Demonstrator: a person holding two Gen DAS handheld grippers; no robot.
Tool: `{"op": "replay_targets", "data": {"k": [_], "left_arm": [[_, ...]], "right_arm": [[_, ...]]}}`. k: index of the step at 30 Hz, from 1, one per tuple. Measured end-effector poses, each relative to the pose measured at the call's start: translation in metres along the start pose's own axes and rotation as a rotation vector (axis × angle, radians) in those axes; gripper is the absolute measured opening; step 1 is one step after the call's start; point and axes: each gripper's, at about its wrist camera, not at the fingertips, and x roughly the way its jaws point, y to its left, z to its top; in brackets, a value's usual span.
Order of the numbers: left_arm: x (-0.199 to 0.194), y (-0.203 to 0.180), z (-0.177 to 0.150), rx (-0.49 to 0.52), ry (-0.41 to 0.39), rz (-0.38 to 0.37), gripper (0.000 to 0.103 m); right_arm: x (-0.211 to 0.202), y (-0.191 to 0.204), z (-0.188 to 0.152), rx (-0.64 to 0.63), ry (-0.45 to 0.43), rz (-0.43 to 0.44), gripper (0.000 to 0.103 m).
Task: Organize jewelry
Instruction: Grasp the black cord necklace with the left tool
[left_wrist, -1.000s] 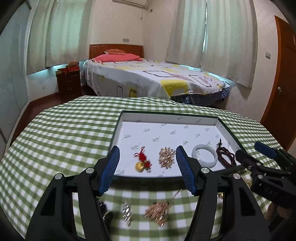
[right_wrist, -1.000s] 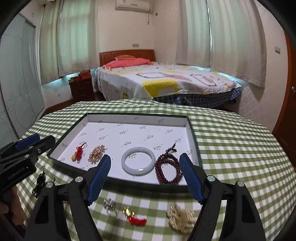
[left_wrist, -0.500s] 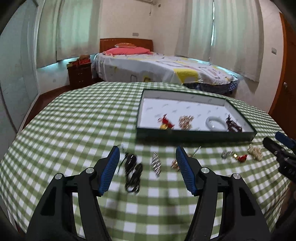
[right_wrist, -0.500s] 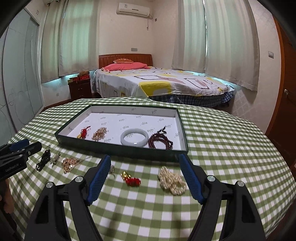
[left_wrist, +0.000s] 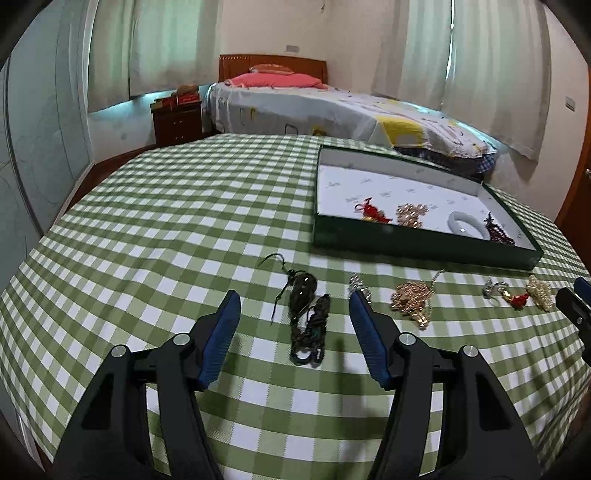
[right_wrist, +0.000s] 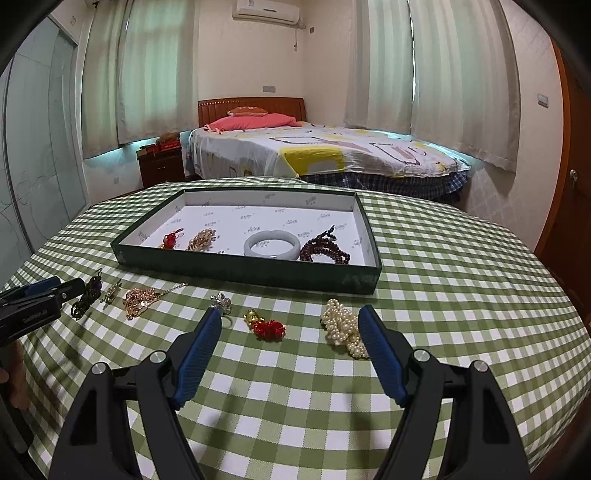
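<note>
A green tray with a white lining holds a red charm, a gold piece, a pale bangle and dark red beads. On the cloth in front lie a dark pendant on a cord, a small silver piece, a gold necklace, a silver ring, a red and gold charm and a pearl cluster. My left gripper is open around the dark pendant, above it. My right gripper is open over the red charm.
The tray also shows in the left wrist view, at the right. The round table has a green checked cloth. A bed stands behind it and a wooden door at the right.
Both grippers have pulled back from the tray toward the table's near side. The left one has shifted left and now frames the dark pendant. Both stay open.
</note>
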Motion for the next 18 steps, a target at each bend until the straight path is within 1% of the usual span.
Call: {"op": "replay_targets", "data": {"k": [1, 7, 9, 12, 14, 15, 16, 17, 18], "left_arm": [[0.003, 0.0, -0.001, 0.0, 0.013, -0.002, 0.054], [0.014, 0.0, 0.003, 0.008, 0.041, 0.0, 0.054], [0.02, 0.0, 0.004, 0.012, 0.055, 0.0, 0.048], [0.028, 0.0, 0.004, 0.018, 0.083, -0.001, 0.044], [0.028, -0.002, 0.003, 0.034, 0.076, 0.003, 0.041], [0.028, -0.002, 0.003, 0.037, 0.074, 0.002, 0.033], [0.028, -0.002, 0.003, 0.038, 0.072, 0.0, 0.028], [0.027, -0.002, 0.002, 0.043, 0.069, 0.002, 0.019], [0.027, -0.002, 0.002, 0.047, 0.067, 0.001, 0.017]], "right_arm": [[0.001, 0.0, -0.001, 0.002, 0.003, 0.002, 0.074], [0.003, 0.002, -0.003, 0.001, 0.015, 0.006, 0.074], [0.004, 0.002, -0.003, 0.0, 0.016, 0.004, 0.074], [0.005, 0.0, -0.003, 0.006, 0.018, 0.002, 0.074], [0.005, -0.001, -0.004, 0.01, 0.02, -0.001, 0.074], [0.006, -0.002, -0.004, 0.011, 0.022, -0.002, 0.074], [0.007, -0.003, -0.004, 0.013, 0.024, -0.004, 0.074], [0.008, -0.003, -0.004, 0.015, 0.028, -0.004, 0.074], [0.009, -0.004, -0.004, 0.017, 0.031, -0.004, 0.074]]}}
